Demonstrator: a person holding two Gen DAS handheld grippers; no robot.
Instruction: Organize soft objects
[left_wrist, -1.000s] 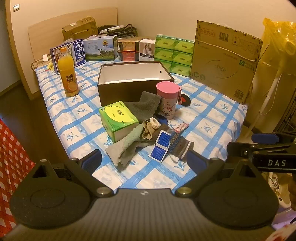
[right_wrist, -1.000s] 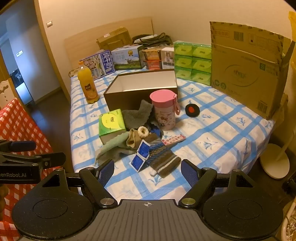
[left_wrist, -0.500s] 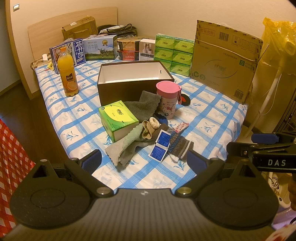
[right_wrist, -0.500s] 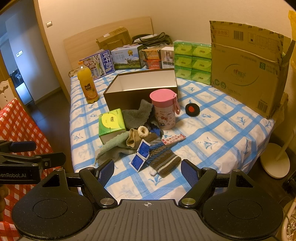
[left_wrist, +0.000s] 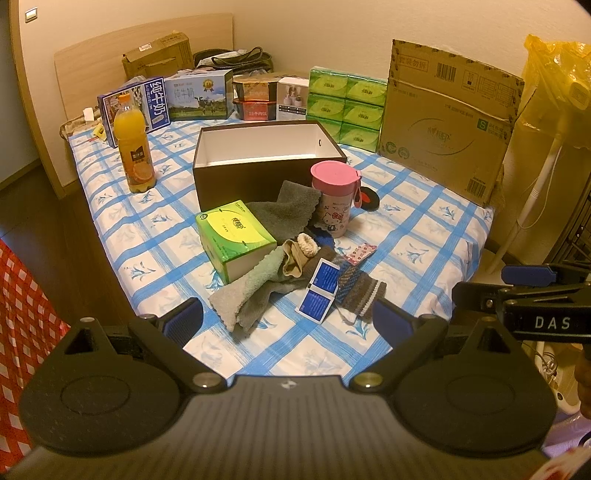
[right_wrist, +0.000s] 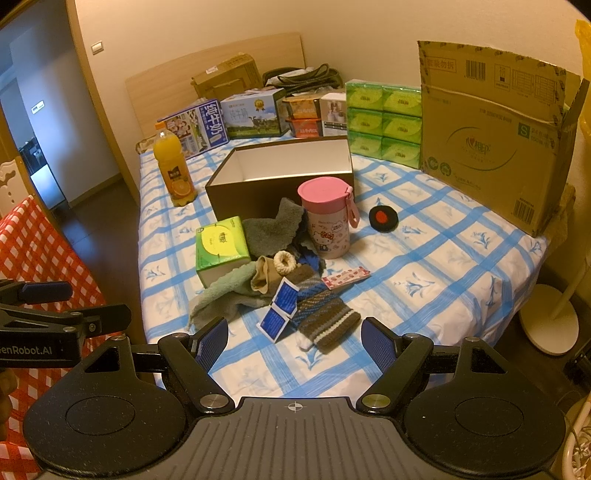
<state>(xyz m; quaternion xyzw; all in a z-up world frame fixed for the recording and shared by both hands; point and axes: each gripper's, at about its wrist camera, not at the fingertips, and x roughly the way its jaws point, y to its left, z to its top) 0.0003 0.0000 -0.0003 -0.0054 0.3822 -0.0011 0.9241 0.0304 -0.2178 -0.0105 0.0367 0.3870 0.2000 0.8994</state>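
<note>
A heap of soft things lies on the blue-checked table (left_wrist: 424, 236): a pale green towel (left_wrist: 243, 291), a dark grey cloth (left_wrist: 286, 210), a tan sock (left_wrist: 293, 258), a cream scrunchie (left_wrist: 308, 243) and a striped knit glove (left_wrist: 360, 291) (right_wrist: 325, 317). Behind the heap stands an open brown box (left_wrist: 266, 162) (right_wrist: 284, 173) with a white inside. My left gripper (left_wrist: 288, 319) hangs open before the table's near edge, holding nothing. My right gripper (right_wrist: 295, 339) is open too, short of the glove.
A green tissue box (left_wrist: 236, 236), a pink-lidded cup (left_wrist: 334, 199), blue card packets (left_wrist: 319, 288) and a small patterned packet (left_wrist: 360, 253) sit among the cloths. An orange juice bottle (left_wrist: 133, 147) stands left. Cartons, tissue packs (left_wrist: 345, 107) and a big cardboard box (left_wrist: 447, 122) line the back.
</note>
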